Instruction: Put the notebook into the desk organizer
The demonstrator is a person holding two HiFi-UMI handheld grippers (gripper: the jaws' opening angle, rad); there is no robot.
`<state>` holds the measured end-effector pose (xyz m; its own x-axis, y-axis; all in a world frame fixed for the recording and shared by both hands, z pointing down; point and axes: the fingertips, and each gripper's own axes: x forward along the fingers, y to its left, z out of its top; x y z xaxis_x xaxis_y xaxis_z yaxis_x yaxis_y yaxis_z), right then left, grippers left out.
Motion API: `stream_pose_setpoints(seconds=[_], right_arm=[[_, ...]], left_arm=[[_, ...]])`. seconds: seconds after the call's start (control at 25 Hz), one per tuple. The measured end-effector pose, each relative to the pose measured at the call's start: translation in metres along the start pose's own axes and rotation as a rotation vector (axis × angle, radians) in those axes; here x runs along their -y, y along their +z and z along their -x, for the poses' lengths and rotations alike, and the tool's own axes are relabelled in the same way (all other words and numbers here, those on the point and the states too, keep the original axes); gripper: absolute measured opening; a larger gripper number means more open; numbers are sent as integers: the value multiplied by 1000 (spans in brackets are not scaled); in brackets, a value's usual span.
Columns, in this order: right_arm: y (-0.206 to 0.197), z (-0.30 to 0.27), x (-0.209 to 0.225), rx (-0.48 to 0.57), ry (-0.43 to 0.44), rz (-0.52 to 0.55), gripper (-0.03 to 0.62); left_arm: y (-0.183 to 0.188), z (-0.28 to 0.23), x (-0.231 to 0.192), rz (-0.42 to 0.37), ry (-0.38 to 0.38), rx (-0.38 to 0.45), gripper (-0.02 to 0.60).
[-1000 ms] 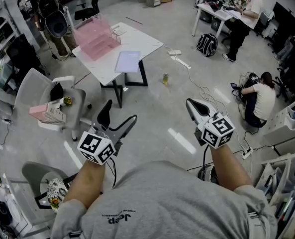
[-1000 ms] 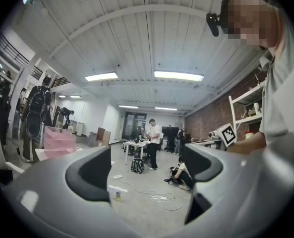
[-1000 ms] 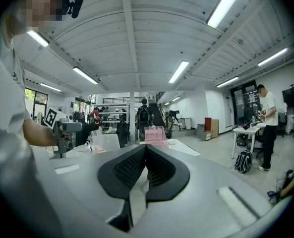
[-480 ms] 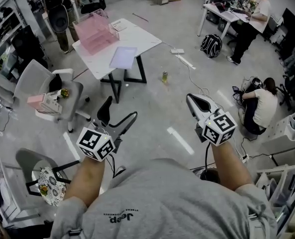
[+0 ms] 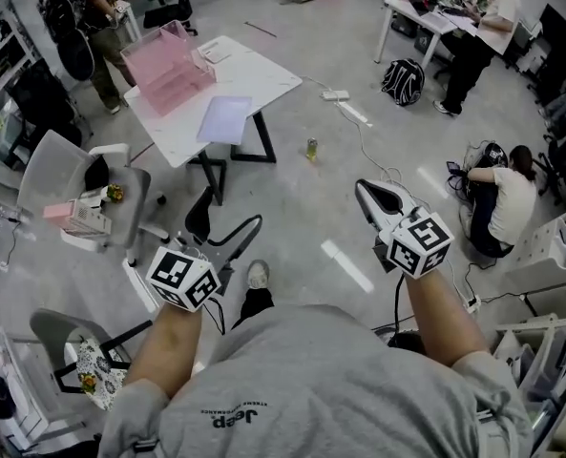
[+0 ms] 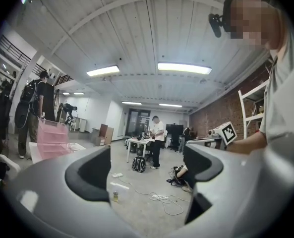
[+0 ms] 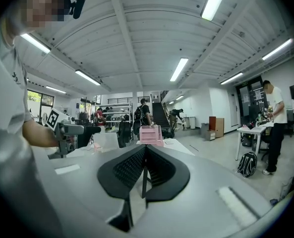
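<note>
My left fingers (image 5: 199,223) gape wide and empty, my right fingers (image 5: 376,202) are pressed together on nothing, and the notebook (image 5: 223,119) lies well ahead of them on the desk (image 5: 268,79), nearer my left, long axis running away from me, just short of the pink desk organizer (image 5: 173,65)

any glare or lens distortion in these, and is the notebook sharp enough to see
Head view: strong fisheye bending, lamp glare in streaks on the floor, yet the notebook on the white table reads clearly. Left gripper view: black rounded corners, ceiling lights blown out to white. Right gripper view: same dark vignette, bowed ceiling beams, the pink organizer small but recognisable.
</note>
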<state>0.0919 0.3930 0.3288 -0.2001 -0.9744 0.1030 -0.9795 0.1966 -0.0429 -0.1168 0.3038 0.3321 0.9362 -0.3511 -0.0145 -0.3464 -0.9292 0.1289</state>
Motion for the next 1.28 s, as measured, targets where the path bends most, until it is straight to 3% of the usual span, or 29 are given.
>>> stream_pose_setpoints(seconds=[0.24,0.52,0.8,1.04,1.28], right_arm=[[5,-91,51,-1,-48,35,2],[31,-217,113,-2,-105,22,2],[49,-323,169,9,-122,2,2],[44,-372,213,-8,-108,-18,2],[32,-398,267,-23,-33,-32,2]], left_arm=[[-3,-76,-88,8,-74,23,497],[25,-175,-210,5,-159,5,497],[44,-243,-313,4,-165,-15,497],[36,-287,-361,27,-134,-46,497],[10,-334,-363,59,-87,-97,497]])
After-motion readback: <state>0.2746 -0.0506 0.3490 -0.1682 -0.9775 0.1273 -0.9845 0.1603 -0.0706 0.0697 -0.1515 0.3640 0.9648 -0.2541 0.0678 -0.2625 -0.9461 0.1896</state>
